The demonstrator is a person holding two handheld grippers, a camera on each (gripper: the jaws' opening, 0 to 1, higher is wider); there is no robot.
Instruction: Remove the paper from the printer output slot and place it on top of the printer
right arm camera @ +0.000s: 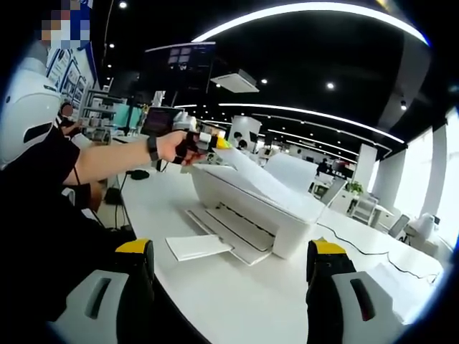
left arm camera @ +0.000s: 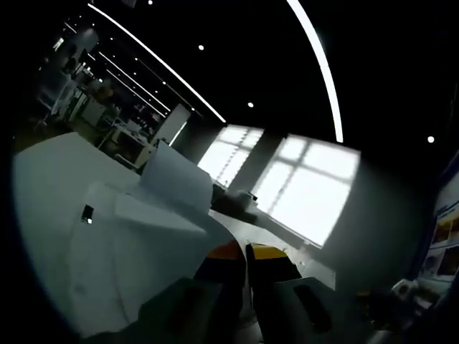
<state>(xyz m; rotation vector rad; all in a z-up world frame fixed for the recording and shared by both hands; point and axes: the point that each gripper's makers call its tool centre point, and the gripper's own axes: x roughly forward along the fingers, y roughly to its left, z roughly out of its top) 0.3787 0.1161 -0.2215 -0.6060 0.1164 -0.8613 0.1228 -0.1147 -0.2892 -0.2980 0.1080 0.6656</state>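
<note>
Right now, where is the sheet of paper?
In the right gripper view, the paper lies on top of the white printer, left of centre, with the left tool at its far-left end. A second sheet sits at the output slot below.

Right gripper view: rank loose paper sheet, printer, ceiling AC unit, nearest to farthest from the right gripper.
1. Loose paper sheet: on the table between the right gripper's open fingers, just ahead, at the printer's front.
2. Printer: behind the sheet, centre; the left gripper reaches over its far end.
3. Ceiling AC unit: far back, overhead.
</note>
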